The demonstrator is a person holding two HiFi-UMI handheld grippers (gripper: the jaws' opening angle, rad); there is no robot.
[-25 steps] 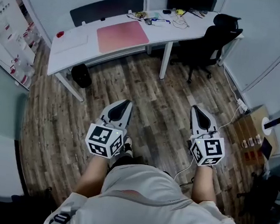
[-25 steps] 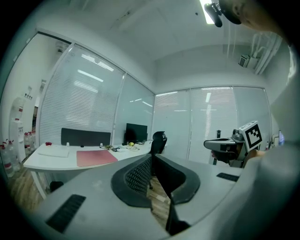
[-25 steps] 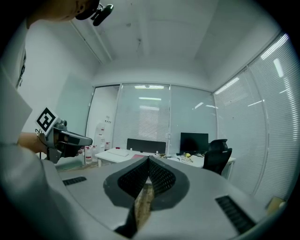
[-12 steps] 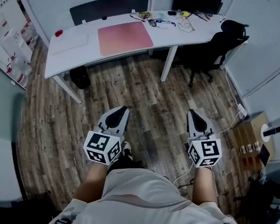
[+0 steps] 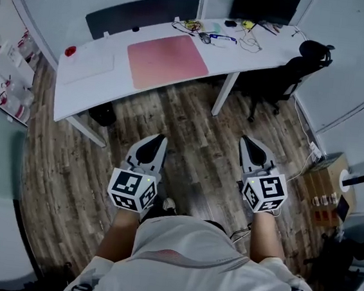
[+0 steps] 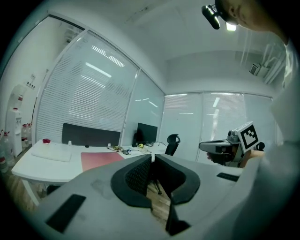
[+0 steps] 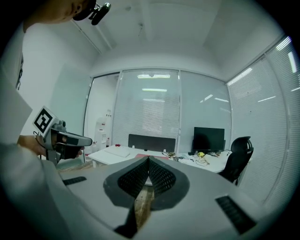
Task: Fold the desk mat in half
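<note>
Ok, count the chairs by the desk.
1: a black chair stands at the desk's right end. Others may be hidden outside the views.

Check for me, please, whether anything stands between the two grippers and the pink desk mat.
Nothing visible does. Only wood floor lies between the left gripper, the right gripper and the white desk, where the desk mat lies flat. The office chair stands off to the right.
</note>
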